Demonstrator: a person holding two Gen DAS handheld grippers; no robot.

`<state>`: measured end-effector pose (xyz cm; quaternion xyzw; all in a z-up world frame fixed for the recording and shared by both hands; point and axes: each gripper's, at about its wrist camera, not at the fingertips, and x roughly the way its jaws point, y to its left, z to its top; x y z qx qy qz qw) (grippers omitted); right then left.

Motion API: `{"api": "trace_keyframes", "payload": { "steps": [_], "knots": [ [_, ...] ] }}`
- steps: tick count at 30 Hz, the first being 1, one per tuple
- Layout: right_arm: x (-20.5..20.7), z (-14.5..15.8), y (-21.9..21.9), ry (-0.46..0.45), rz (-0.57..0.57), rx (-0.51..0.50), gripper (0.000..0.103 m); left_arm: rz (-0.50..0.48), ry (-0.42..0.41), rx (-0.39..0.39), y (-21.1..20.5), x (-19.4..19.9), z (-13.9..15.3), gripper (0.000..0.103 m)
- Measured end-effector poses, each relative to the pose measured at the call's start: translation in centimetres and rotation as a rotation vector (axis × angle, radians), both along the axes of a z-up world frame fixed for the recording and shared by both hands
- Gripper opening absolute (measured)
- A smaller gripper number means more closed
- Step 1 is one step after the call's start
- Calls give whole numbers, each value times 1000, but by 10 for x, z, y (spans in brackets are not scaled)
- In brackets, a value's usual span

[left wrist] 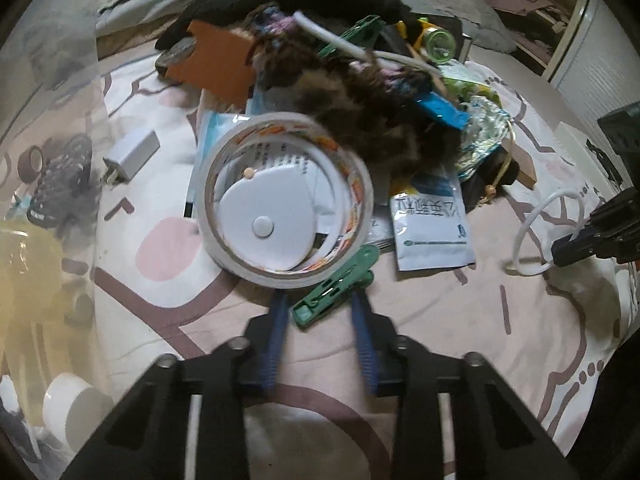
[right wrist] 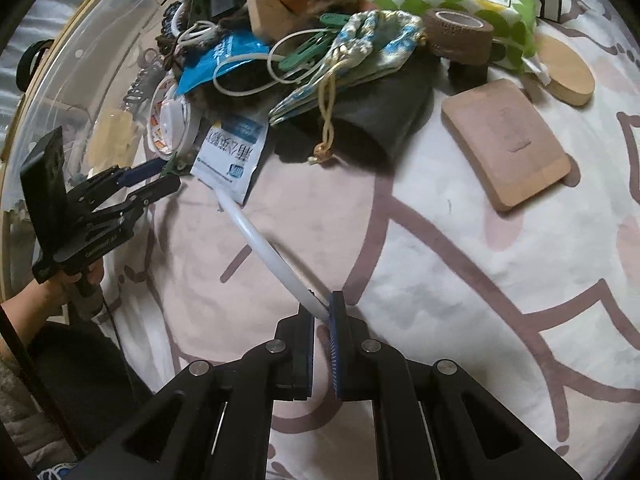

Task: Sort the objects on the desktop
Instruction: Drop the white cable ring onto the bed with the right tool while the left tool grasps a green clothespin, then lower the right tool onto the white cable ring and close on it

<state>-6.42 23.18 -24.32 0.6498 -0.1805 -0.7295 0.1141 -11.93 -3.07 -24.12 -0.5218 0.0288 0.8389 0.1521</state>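
A: What has the left gripper [left wrist: 322, 300] got?

B: A green clothes peg [left wrist: 334, 282] lies between its blue pads [left wrist: 278, 344], at the near edge of the pile. The jaws stand narrow on either side of it, yet I cannot tell whether the pads actually press on it.

A: And just beyond the peg?

B: A roll of clear tape [left wrist: 289, 200] lying flat on the patterned bedsheet [left wrist: 460, 320], with a white round tape measure [left wrist: 266, 224] inside its ring. A white sachet [left wrist: 430, 224] lies just to the right of the roll, and a white charger plug [left wrist: 132, 156] to its left.

A: The right gripper [right wrist: 324, 320]?

B: Its jaws are pinched tight on a white plastic ring [right wrist: 264, 248], which reaches from the fingertips up toward the sachet.

A: Where is the remaining clutter?

B: Heaped at the far side: a furry brown piece [left wrist: 360, 100], a brocade drawstring pouch [right wrist: 360, 52], a brown tape roll [right wrist: 458, 34], white cables [right wrist: 248, 72]. A wooden board [right wrist: 506, 148] and a round wooden disc [right wrist: 568, 76] lie apart on the sheet at the right
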Motion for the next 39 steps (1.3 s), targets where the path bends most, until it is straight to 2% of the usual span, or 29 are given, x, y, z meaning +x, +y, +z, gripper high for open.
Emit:
{"api": "trace_keyframes", "payload": {
  "steps": [1, 2, 3, 5, 6, 11, 17, 24, 28, 30, 31, 32, 35, 36, 37, 38, 39],
  "knots": [
    [0, 0, 1, 2, -2, 7, 10, -1, 1, 9, 0, 0, 1, 26],
    [-1, 0, 3, 3, -6, 17, 18, -4, 1, 14, 0, 1, 2, 20],
    [-1, 0, 5, 5, -13, 26, 24, -12, 0, 24, 1, 2, 3, 19],
    [-2, 1, 9, 10, -22, 41, 61, -26, -7, 23, 4, 5, 5, 15],
    [-2, 2, 10, 16, -27, 46, 64, -38, -10, 23, 6, 7, 6, 14],
    [-6, 5, 10, 29, -35, 66, 64, -110, -18, 10, 18, 23, 7, 10],
    [-12, 6, 8, 43, -31, 87, 64, -161, -25, 49, 18, 41, 13, 10],
    [-19, 7, -5, 45, -7, 108, 64, -286, -58, 103, 27, 72, 21, 10],
    [-22, 8, -10, 49, 6, 118, 65, -395, -96, 126, 40, 90, 23, 10],
    [-22, 8, -12, 61, 11, 127, 75, -448, -100, 105, 48, 98, 23, 10],
    [-22, 8, -12, 71, 15, 131, 88, -461, -97, 94, 50, 101, 23, 11],
    [-22, 9, -13, 81, 20, 135, 93, -470, -89, 79, 52, 103, 23, 11],
    [-23, 6, -17, 86, 52, 155, 93, -464, -73, 64, 52, 102, 23, 11],
    [-23, 5, -19, 90, 59, 162, 93, -459, -72, 63, 52, 100, 22, 11],
    [-23, 4, -20, 92, 68, 168, 93, -453, -72, 60, 52, 100, 22, 17],
    [-24, 2, -22, 94, 77, 179, 93, -444, -71, 59, 51, 100, 22, 29],
    [-24, 0, -23, 96, 84, 188, 93, -435, -73, 66, 50, 98, 22, 33]
  ]
}}
